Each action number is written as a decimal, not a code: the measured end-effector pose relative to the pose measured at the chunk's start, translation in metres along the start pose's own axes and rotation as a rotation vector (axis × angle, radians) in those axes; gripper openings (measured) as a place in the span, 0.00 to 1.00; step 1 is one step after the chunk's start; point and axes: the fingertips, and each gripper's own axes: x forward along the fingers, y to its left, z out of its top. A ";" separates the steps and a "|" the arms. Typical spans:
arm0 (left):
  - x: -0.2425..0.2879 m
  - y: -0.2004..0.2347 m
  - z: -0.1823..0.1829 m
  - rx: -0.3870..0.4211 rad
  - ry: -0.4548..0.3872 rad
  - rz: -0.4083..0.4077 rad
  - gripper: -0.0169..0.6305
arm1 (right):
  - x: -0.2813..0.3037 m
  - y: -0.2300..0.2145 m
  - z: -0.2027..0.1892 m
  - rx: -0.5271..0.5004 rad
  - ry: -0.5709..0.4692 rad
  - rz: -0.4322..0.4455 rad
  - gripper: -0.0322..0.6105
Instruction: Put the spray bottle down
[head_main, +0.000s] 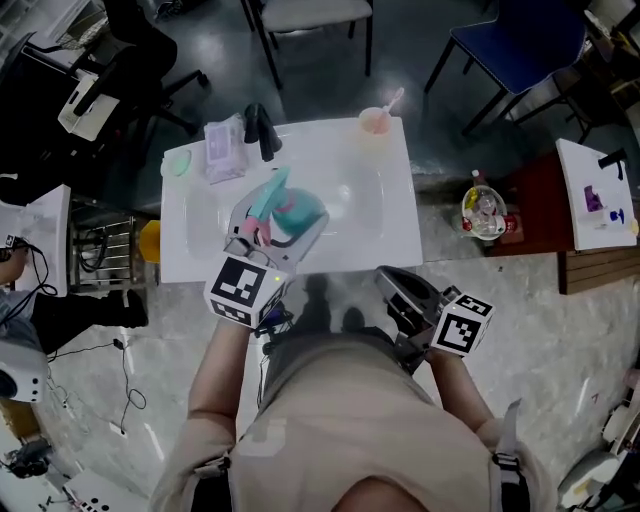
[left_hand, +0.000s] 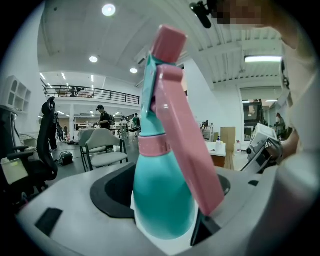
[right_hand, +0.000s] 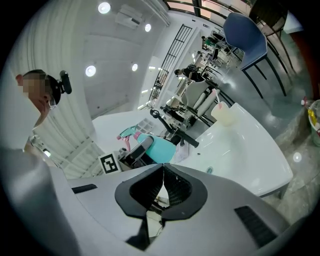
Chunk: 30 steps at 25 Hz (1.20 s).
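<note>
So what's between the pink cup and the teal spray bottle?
Nothing: bare white tabletop between pink cup and teal spray bottle, per the head view.

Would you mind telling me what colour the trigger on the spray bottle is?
The spray bottle has a pink trigger, clearest in the left gripper view.

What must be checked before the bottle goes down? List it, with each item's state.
1. Grip of left gripper on bottle: ok, jaws shut on its body.
2. Is the bottle over the table: ok.
3. Bare table beside the bottle: ok, to its right in the head view.
4. Are the cup and packet apart from the bottle: ok.
5. Is the right gripper out of the way: ok, shut, empty, by the table's near edge.
6. Is the bottle's base touching the table: cannot tell.
</note>
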 end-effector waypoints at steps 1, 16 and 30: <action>0.003 0.004 -0.002 0.001 -0.001 0.001 0.53 | 0.003 0.000 -0.001 0.001 0.003 -0.006 0.08; 0.048 0.042 -0.032 -0.019 -0.006 0.024 0.53 | 0.037 0.000 -0.006 -0.008 0.052 -0.091 0.08; 0.104 0.057 -0.060 0.036 0.015 0.053 0.53 | 0.047 -0.012 0.002 0.016 0.023 -0.137 0.08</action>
